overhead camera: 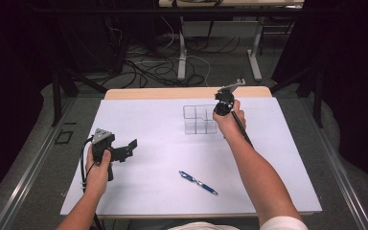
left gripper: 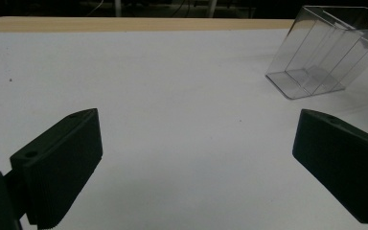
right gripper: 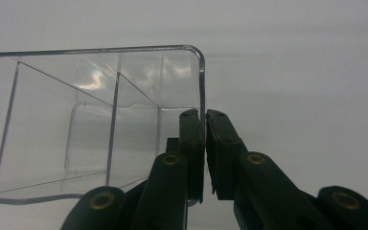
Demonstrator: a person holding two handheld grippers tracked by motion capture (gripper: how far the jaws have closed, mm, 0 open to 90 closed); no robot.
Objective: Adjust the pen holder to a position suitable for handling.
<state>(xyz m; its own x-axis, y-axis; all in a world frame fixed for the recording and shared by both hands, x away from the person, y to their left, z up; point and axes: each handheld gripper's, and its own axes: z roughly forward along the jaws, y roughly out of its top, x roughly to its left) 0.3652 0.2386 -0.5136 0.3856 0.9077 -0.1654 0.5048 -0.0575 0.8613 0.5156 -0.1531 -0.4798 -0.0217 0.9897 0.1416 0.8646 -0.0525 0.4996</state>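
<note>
In the high view, a clear plastic organizer is seen right of centre on the white bench, with the right claw held at its right edge. The left claw is held at the left of the frame, and a blue pen is seen lower centre.

In the left gripper view, the jaws are spread wide on nothing; the organizer is seen at upper right.

In the right gripper view, the organizer's right wall is pinched between the closed jaws at centre frame.
</note>
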